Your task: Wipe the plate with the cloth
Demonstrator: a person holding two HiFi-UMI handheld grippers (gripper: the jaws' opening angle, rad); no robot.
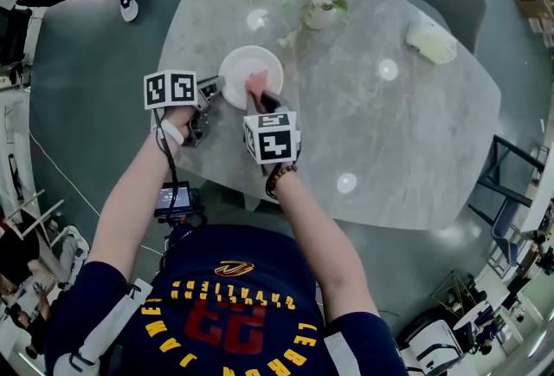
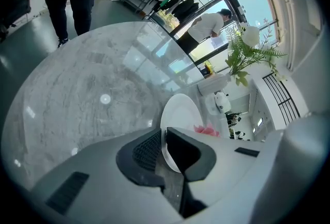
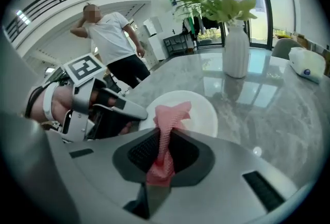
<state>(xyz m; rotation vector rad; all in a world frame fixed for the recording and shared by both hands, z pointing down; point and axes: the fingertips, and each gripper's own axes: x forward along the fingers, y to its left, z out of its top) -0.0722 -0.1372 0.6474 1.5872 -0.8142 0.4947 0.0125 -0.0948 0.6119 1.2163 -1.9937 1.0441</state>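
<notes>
Left tongs [image 1: 218, 86]: clenched on the near-left rim of the plate [image 1: 243, 67]; in the left gripper view I see the white edge pinched between the pads.
Right tongs [image 1: 260, 94]: grasping the pink cloth [image 1: 256, 81], a bunched strip that runs up out of the jaws.
Plate position: upper middle of the head view, on the grey table [image 1: 407, 132], just below the vase of flowers [image 1: 318, 16].
Cloth position: its free end lies over the plate's lower right part; whether it presses on the surface I cannot tell.
Step in hand: I judge it to be the wiping itself, one side steadying the plate and the other working the cloth.
Next move: I would sweep the cloth across the bare white area toward the frame's upper left, pressing lightly so the plate does not slip from the pinch.
Count: two tongs, one plate, one cloth, one vase, one table, and one pale packet [image 1: 430, 38] at the table's upper right.
</notes>
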